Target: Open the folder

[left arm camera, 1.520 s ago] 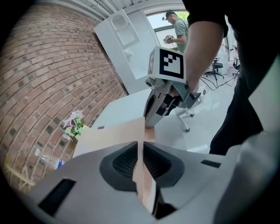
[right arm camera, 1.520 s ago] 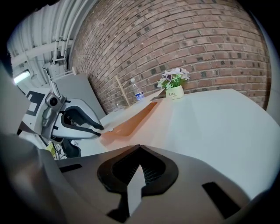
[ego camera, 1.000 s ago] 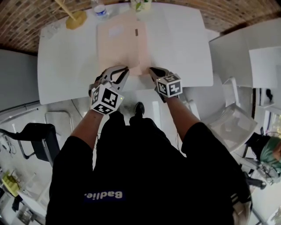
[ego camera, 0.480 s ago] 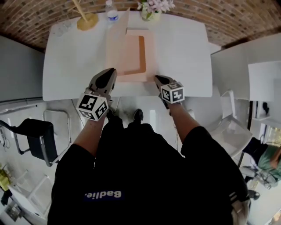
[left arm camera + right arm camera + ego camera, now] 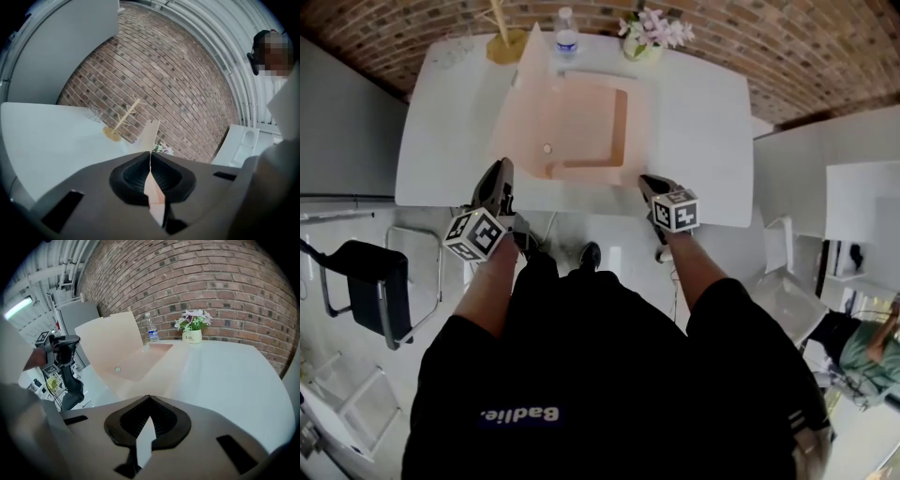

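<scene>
Item: folder (image 5: 586,127) — lies on the white table (image 5: 703,122) in front of you, between your two grippers.
Cover (image 5: 523,98): raised on edge along the folder's left side and leaning left; the inner pocket is bare.
Left gripper (image 5: 501,169): jaws clamped on the cover's near edge; the pink sheet shows between the pads in the left gripper view.
Right gripper (image 5: 647,180): jaws together at the folder's near right corner with a pale sheet edge between them — you seem to be pinning the back panel.
Just changed: a second ago the cover lies closed, with both grippers side by side at its near edge. Half a second ago it is partly lifted. Now your left gripper is well out to the left, and the cover has swung with it.
Unchanged: your right gripper keeps its place.
Meaning for task: the folder looks mostly open; the cover is not yet laid flat on the table.
</scene>
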The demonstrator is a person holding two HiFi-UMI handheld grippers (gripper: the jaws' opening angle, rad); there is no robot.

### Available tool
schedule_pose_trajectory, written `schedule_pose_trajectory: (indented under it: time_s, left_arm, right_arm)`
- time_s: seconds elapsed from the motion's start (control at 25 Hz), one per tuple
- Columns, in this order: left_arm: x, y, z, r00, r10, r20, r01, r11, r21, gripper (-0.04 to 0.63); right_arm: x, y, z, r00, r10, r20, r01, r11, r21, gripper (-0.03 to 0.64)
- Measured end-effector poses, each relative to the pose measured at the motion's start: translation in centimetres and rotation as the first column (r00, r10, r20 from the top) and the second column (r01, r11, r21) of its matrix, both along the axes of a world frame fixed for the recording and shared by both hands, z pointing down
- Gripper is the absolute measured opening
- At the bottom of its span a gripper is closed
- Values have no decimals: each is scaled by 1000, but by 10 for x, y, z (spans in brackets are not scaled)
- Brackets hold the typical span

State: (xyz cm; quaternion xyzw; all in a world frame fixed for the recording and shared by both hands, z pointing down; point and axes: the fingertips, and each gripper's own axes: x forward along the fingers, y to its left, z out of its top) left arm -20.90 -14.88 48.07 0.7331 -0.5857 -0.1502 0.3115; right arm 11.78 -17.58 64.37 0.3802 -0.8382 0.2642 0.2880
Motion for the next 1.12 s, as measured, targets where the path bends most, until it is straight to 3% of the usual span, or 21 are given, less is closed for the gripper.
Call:
schedule_pose_trajectory:
  time_s: [0.24, 0.44, 0.68, 1.12]
  left_arm:
    - [-52, 5, 29, 995, -103, -9, 103, 992, -76, 3]
    - [-91, 9, 66, 981, -186, -62, 173, 970, -173, 5]
    - [-120, 8, 109, 973, -221, -64, 196, 943, -269, 5]
    - [-148, 3, 174, 953, -272, -136, 188, 878, -440, 9]
  right_arm:
    - [-1, 0, 1, 1000, 7, -29, -7, 1000, -6, 26]
    - [-3, 0, 0, 998, 26, -50, -26, 1000, 0, 26]
    - [-2, 2, 0, 995, 44, -89, -44, 999, 0, 26]
    - [-2, 1, -1, 986, 58, -159, -56, 998, 13, 26]
